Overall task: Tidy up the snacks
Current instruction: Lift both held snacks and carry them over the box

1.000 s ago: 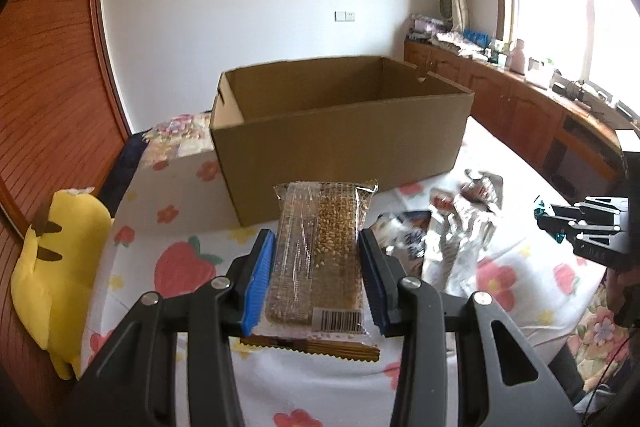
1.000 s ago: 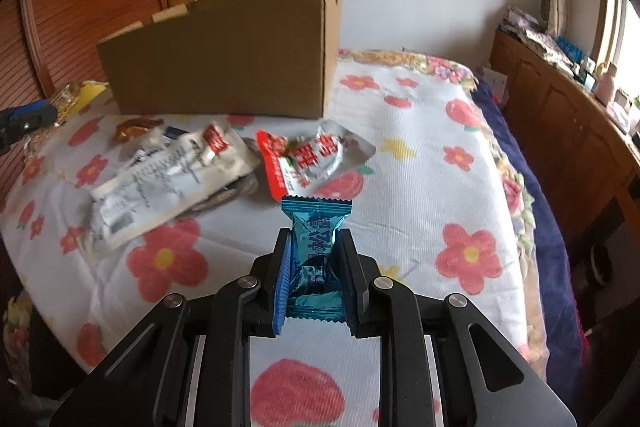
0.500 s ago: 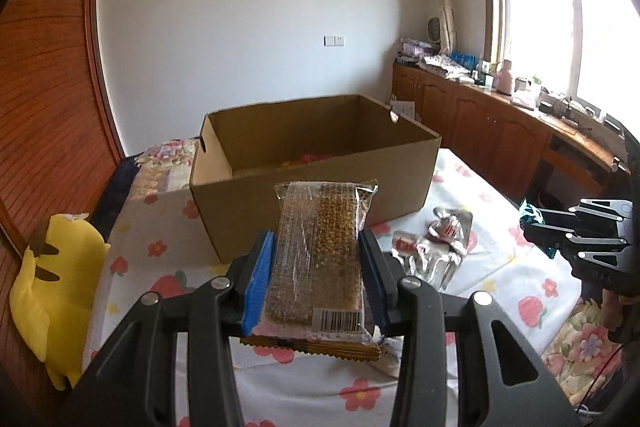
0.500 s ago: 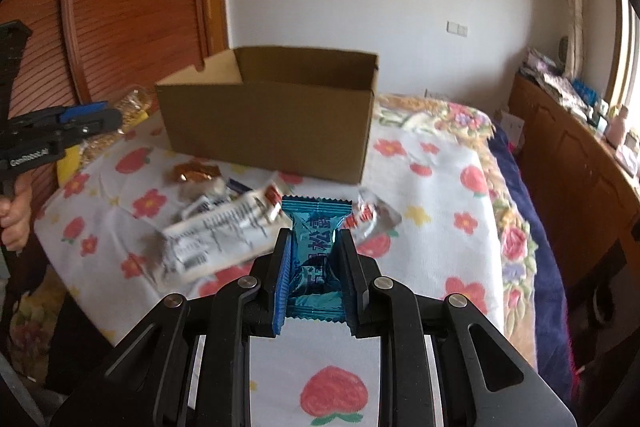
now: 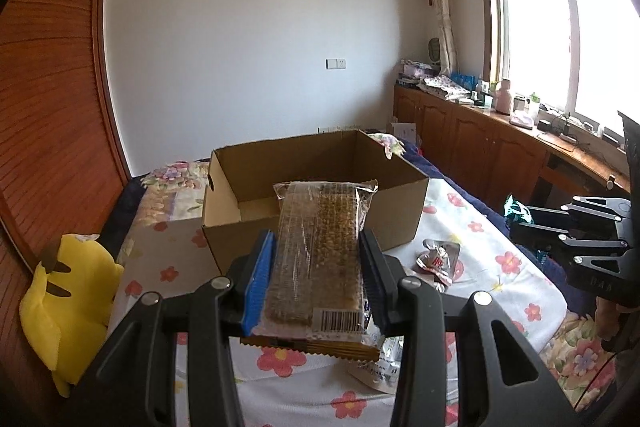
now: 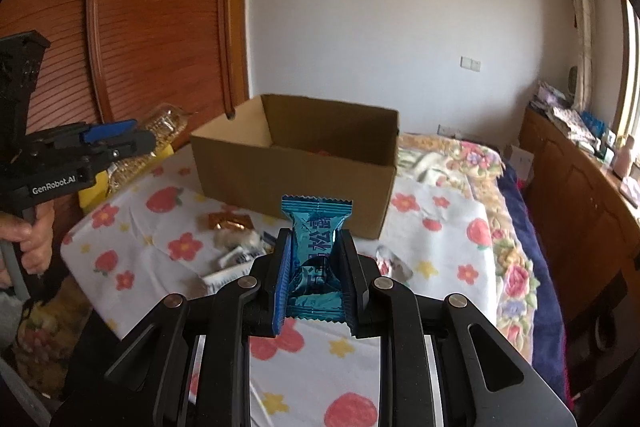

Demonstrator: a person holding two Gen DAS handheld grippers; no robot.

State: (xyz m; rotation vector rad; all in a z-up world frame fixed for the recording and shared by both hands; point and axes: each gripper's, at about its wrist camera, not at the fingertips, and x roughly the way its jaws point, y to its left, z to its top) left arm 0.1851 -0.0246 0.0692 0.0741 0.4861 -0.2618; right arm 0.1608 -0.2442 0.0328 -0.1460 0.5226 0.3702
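My left gripper (image 5: 318, 275) is shut on a clear pack of brown grain bars (image 5: 320, 251) and holds it in the air in front of the open cardboard box (image 5: 316, 179). My right gripper (image 6: 314, 275) is shut on a small blue snack packet (image 6: 316, 251), raised above the floral cloth, in front of the box (image 6: 296, 171). The left gripper also shows at the left of the right wrist view (image 6: 116, 139), and the right gripper at the right of the left wrist view (image 5: 520, 223). Loose snack packets (image 6: 236, 247) lie on the cloth before the box.
The box stands on a table covered by a white floral cloth (image 5: 500, 267). A red and silver packet (image 5: 438, 261) lies right of the box. A yellow plush toy (image 5: 68, 291) sits at the left. Wooden cabinets (image 5: 500, 155) run along the right wall.
Both grippers have risen with their snacks still held. The box now looks lower and farther, and its inside shows.
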